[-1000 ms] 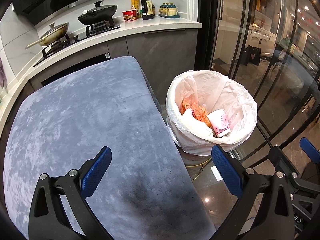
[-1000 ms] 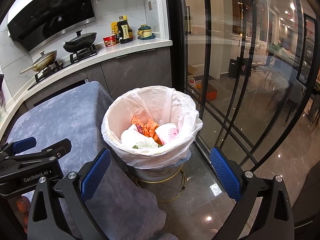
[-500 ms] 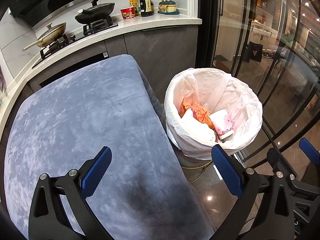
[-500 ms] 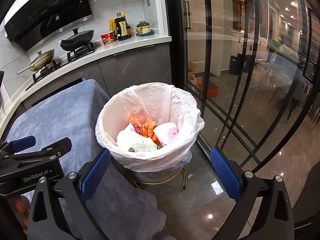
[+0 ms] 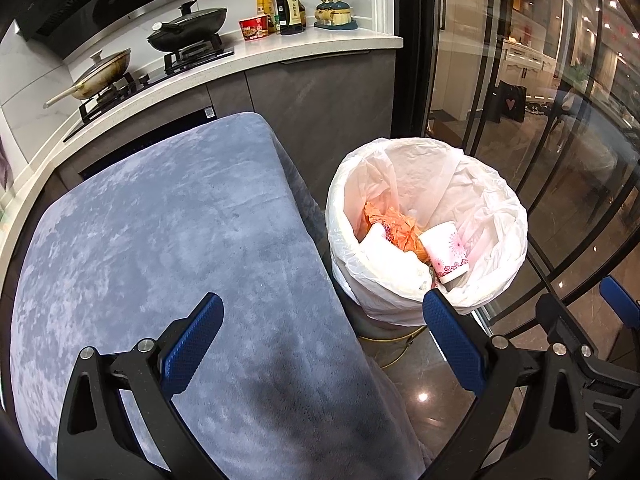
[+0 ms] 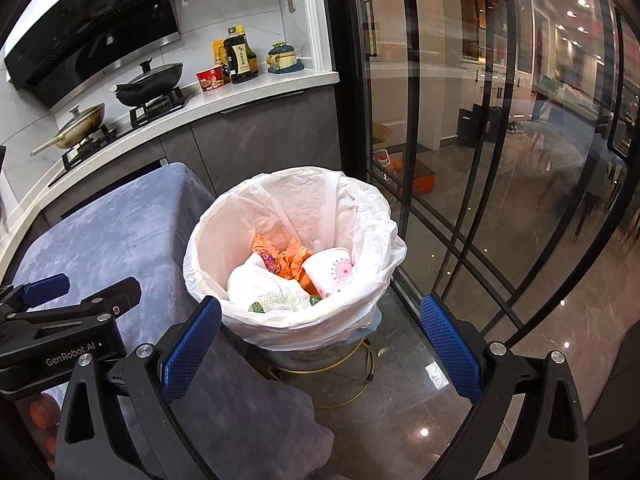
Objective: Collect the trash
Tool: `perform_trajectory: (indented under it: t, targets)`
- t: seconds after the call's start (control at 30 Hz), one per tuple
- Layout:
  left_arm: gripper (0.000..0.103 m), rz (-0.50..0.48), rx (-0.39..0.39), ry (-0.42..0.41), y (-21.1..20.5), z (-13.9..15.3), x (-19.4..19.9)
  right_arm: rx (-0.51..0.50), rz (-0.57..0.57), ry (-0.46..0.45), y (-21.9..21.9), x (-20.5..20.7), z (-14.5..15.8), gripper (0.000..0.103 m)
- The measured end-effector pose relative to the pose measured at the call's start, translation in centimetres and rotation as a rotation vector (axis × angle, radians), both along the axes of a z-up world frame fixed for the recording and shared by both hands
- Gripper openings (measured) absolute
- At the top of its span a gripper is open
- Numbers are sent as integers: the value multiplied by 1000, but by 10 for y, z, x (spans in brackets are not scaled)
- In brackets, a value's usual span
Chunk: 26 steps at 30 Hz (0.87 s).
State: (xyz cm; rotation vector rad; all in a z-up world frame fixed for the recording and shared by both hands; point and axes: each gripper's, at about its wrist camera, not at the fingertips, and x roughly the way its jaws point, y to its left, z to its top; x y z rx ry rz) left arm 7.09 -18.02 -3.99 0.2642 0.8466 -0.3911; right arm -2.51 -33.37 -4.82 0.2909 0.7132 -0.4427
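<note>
The left tool (image 5: pixel 322 336) hangs released, its blue-padded fingers spread wide with nothing between them, above the near edge of the grey-blue cloth-covered counter (image 5: pixel 160 248). The right tool (image 6: pixel 320 336) is likewise released and empty — it hovers just near of the trash bin (image 6: pixel 372 216), which stands on the dark glossy floor (image 6: pixel 520 360) close beside the counter's right edge.

The bin is lined with a white plastic bag (image 5: pixel 500 200) folded over its rim. Inside lies the collected trash: crumpled orange wrappers (image 6: pixel 292 258) toward the far side, a white paper towel wad (image 6: pixel 264 288) at the near left, and a white paper cup (image 6: pixel 334 270) with a pink flower print tipped on its side at the right, touching the wrappers.

Far behind, a white kitchen counter (image 5: pixel 304 46) carries two lidded pans on a gas stove, a red instant-noodle cup (image 5: pixel 254 28) and a dark sauce bottle (image 5: pixel 289 6). Black-framed glass doors (image 6: pixel 460 140) run along the right.
</note>
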Motion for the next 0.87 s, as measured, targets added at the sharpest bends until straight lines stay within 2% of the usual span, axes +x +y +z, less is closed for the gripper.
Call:
perform_trajectory:
  t: [0.87]
  targets:
    - [95, -5, 4, -17, -2, -2, -1, -3, -4, 7, 0, 3, -3, 96]
